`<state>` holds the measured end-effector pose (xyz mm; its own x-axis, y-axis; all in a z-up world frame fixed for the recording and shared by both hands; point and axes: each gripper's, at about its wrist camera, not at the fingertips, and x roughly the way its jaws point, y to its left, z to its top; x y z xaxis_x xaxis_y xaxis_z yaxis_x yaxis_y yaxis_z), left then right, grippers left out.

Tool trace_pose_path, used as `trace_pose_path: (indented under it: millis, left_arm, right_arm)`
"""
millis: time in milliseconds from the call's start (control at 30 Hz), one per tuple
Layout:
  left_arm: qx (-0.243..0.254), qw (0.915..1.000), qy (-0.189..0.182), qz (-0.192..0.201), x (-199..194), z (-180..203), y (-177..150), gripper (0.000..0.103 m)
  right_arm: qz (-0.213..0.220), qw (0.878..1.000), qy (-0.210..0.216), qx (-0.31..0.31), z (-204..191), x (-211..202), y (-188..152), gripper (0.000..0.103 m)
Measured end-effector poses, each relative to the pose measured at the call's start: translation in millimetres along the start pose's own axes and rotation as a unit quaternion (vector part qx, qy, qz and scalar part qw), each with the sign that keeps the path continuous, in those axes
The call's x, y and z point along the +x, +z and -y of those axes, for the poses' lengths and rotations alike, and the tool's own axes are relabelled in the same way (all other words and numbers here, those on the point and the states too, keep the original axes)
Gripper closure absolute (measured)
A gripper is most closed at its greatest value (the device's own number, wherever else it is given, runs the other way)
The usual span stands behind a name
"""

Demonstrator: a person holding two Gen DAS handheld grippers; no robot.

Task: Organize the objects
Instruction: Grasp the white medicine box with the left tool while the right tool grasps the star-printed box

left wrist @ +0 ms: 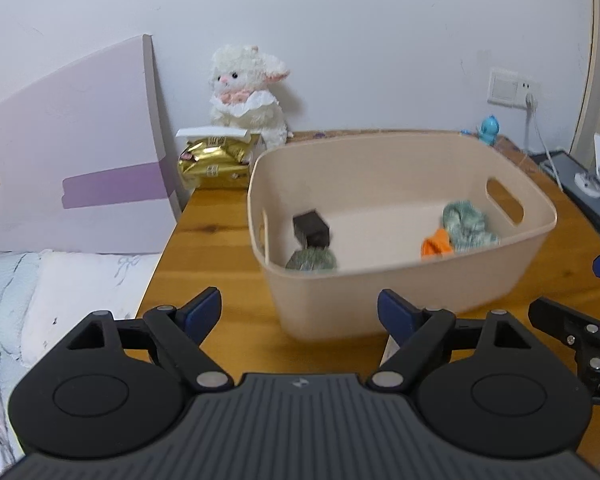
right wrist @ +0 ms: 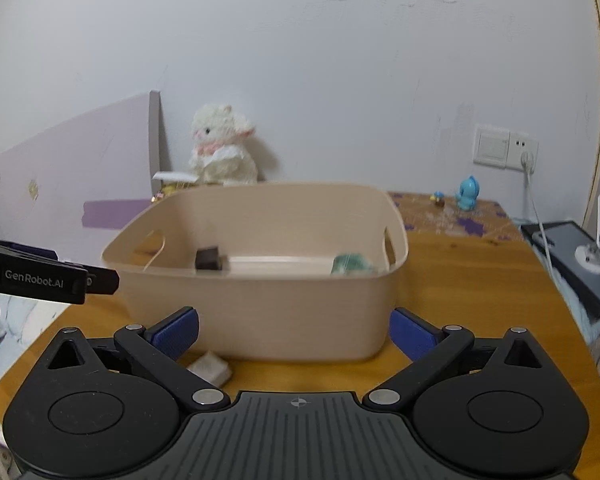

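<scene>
A beige plastic basket stands on the wooden table. Inside it lie a dark brown box, a green knitted bundle, an orange piece and a teal knitted bundle. My left gripper is open in front of the basket's near wall, holding nothing. My right gripper is also open and empty, just short of the basket. A small white block lies on the table by the right gripper's left finger.
A white plush lamb and a gold snack bag sit at the back by the wall. A blue figurine, a wall socket with a cable and a dark tray are on the right. A bed lies left.
</scene>
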<state>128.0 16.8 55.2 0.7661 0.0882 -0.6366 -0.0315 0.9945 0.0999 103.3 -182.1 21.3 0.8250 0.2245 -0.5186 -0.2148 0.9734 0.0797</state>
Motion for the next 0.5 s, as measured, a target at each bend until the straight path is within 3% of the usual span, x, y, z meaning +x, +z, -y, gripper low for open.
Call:
trace_pose_path:
  millis: [500]
  left_arm:
    - [0.002, 0.9987, 0.007, -0.051, 5, -8, -72, 0.017]
  right_arm:
    - [-0.073, 0.997, 0.032, -0.022, -18, 0, -60, 0.0]
